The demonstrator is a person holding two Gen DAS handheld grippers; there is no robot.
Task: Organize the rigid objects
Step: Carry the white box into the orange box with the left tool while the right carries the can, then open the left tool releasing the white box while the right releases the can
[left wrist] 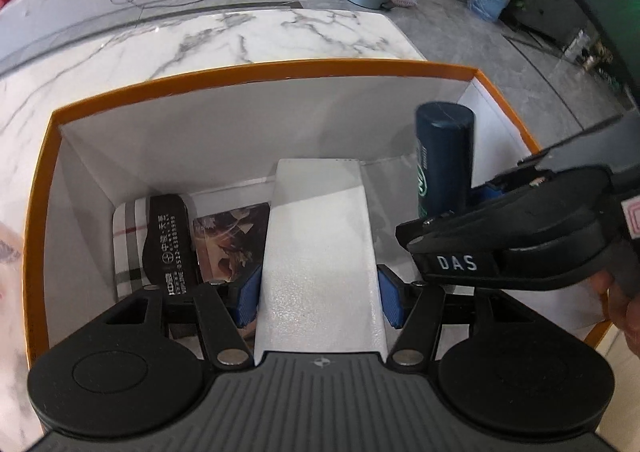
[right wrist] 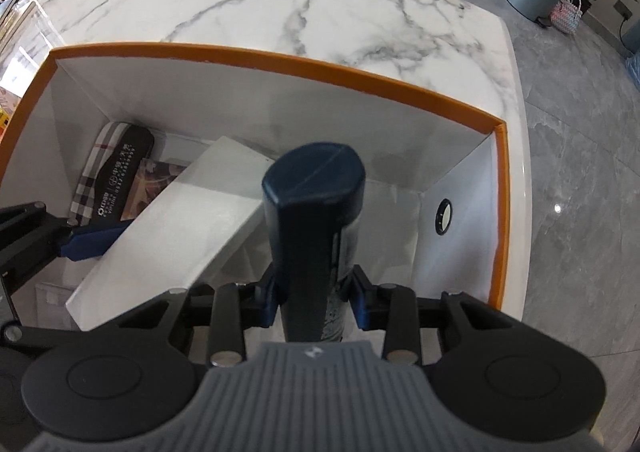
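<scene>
Now you're mid-placing: left claw pinches the slab, right claw pinches the bottle, both inside the box; lower, then release.

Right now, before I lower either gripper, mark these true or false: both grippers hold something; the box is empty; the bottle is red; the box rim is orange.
1. Both grippers hold something. True: the left gripper clamps a white rectangular box, the right gripper a bottle.
2. The orange-rimmed box is empty. False: a black case with white print and a plaid item lie on its floor.
3. The bottle is red. False: it is dark blue.
4. The big box's rim is orange. True.
</scene>
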